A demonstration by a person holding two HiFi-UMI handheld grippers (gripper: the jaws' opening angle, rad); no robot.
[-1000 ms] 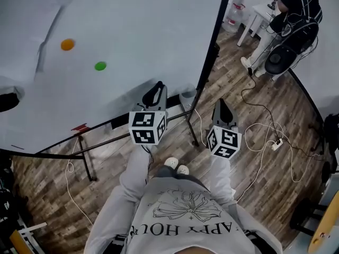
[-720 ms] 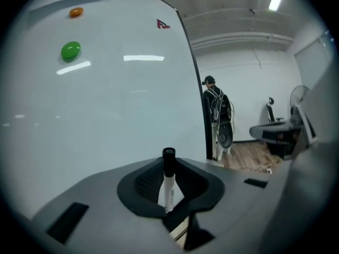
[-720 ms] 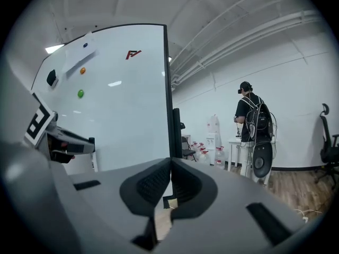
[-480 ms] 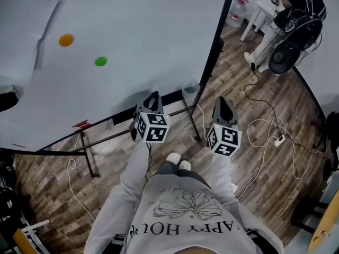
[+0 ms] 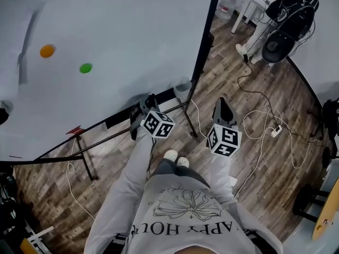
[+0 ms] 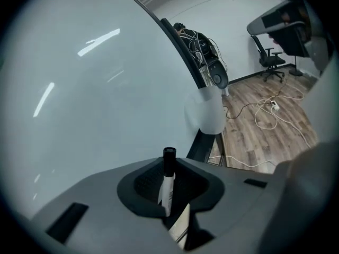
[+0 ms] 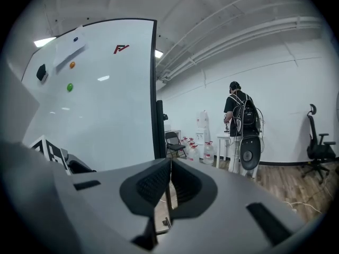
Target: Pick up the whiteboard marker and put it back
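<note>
The left gripper (image 6: 170,187) has dropped and rolled toward the ledge (image 5: 119,119) under the whiteboard (image 5: 106,41), a sign the marker (image 6: 168,168) is about to go back. Its jaws, partly closed, pinch the marker upright between the pads. The right gripper (image 7: 169,181) hangs alongside, jaws pressed together on nothing.

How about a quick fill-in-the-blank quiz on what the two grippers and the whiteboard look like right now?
1. The left gripper is shut on a whiteboard marker with a ____ cap.
2. The right gripper has its fingers together and holds ____.
3. On the whiteboard, the dot nearest the orange dot is coloured ____.

Missing words: black; nothing; green.
</note>
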